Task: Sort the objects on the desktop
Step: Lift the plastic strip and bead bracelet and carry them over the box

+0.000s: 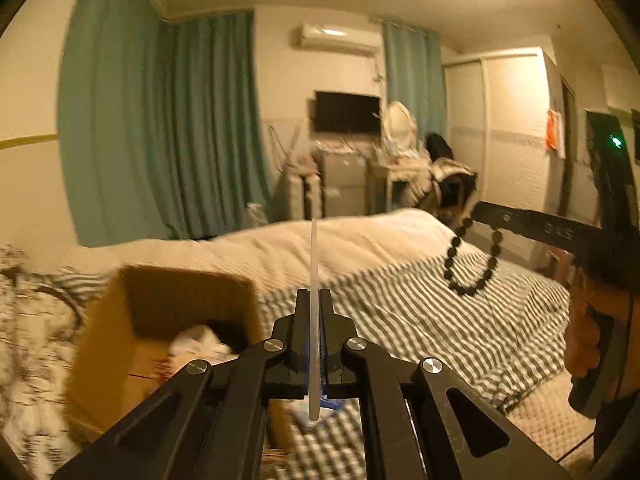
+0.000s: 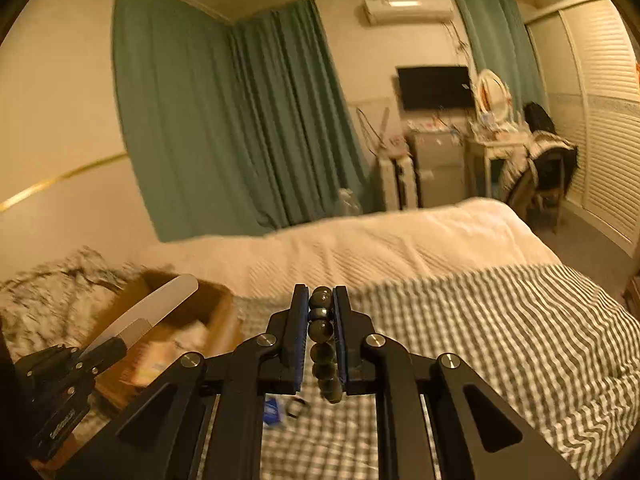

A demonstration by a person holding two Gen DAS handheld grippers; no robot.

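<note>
The nail file [image 1: 314, 280], a thin, pale, flat strip with a rounded tip, stands edge-on between the closed jaws of the left gripper [image 1: 315, 300], its long end reaching well past the fingertips; from the right wrist view it shows as a broad whitish blade [image 2: 152, 308] slanting up over the box. The bead bracelet [image 2: 322, 332], a string of dark, glossy round beads, is pinched between the nearly closed jaws of the right gripper [image 2: 321, 300], with several beads lined up in the gap; in the left wrist view its loop [image 1: 472, 264] hangs free below the right gripper's tip [image 1: 486, 212], above the bed. An open cardboard box [image 1: 160, 300] sits on the bed to the left, with pale, crumpled things inside, blurred. The striped grey-and-white cover [image 1: 420, 312] spreads beneath both grippers, and a cream quilt [image 2: 380, 248] lies beyond it. Teal curtains [image 2: 224, 112] hang along the far wall.
</note>
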